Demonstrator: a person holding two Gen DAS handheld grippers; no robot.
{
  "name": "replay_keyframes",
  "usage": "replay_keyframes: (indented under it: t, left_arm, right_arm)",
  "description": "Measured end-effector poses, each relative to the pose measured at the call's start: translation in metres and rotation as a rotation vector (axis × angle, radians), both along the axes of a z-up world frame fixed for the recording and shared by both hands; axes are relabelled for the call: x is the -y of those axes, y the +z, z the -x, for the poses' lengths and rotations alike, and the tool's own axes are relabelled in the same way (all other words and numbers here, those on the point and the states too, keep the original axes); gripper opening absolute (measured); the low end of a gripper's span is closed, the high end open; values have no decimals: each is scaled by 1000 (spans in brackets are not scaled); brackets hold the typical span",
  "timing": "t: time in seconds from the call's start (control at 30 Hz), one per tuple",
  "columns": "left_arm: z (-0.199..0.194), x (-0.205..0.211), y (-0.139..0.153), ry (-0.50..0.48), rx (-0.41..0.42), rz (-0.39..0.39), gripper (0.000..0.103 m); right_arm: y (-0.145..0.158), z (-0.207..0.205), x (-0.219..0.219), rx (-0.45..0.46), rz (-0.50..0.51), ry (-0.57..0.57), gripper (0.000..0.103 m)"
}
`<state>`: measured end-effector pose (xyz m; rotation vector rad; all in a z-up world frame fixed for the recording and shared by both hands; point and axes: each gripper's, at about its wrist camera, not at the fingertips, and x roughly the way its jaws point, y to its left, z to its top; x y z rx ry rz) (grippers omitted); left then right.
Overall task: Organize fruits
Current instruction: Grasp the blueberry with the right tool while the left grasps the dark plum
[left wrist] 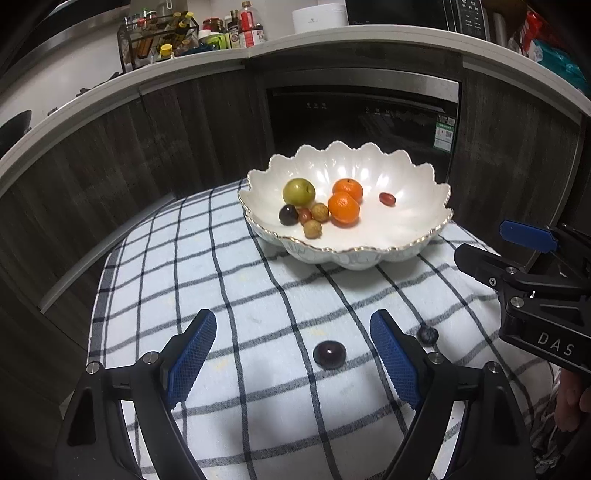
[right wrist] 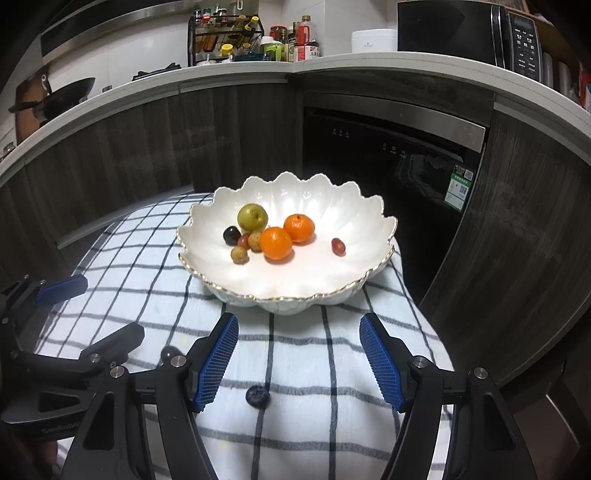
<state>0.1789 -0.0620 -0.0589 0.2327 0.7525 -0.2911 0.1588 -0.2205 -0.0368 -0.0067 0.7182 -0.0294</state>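
A white scalloped bowl (left wrist: 406,236) (right wrist: 295,288) stands on the checked cloth and holds a green fruit (left wrist: 299,192), two oranges (left wrist: 343,208), a dark plum (left wrist: 288,214), a red grape (left wrist: 387,198) and small brown fruits. A dark grape (left wrist: 329,354) lies on the cloth between the fingers of my open left gripper (left wrist: 291,347). A blueberry (left wrist: 427,335) (right wrist: 258,396) lies on the cloth between the fingers of my open right gripper (right wrist: 299,354). In the right wrist view the dark grape (right wrist: 168,352) is partly hidden behind the left finger.
The checked cloth (left wrist: 221,266) covers a small table that drops off on all sides. Dark cabinets and a built-in appliance (right wrist: 388,155) stand behind it. A counter above carries bottles, a rack (right wrist: 225,37) and a microwave (right wrist: 469,33).
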Motion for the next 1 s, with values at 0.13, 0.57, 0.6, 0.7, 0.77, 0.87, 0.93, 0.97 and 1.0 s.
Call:
replay_keyframes:
  t: [0.13,0.57,0.6,0.7,0.77,0.87,0.93,0.97,1.0]
  left_arm:
    - [2,1,-10,-16,-16,-3,81]
    - [3,8,-37,-67,-28,-40,66]
    - [2,8,-40,-70,-33,-44,65]
    - [0,9,-47,-75,-43,-47,64]
    - [-1,10,-51,-79,-50,-47,64]
    - [-4,11,-57,-84,-65,-48,62]
    - [-5,12,-61,-90,-72,-47,58]
    - [-6,13,-62,-95,-75,-48,54]
    - [-7,14,-64,-99,-78,-53,51]
  right_arm:
    - [-7,3,-1,-9,7,9,69]
    - [-34,9,-9,-56,10,37,69]
    - [-36,9,-10,-62,9,40,69]
    - [-41,8,-11,-74,8,44,69]
    - [-45,7,-11,-82,10,48,69]
    - [-52,6,-11,-99,10,56,69]
    - [-56,6,-12,-109,8,63,68]
    - [-58,6,-13,-115,8,66,68]
    - [-60,5,-14,-120,7,70,65]
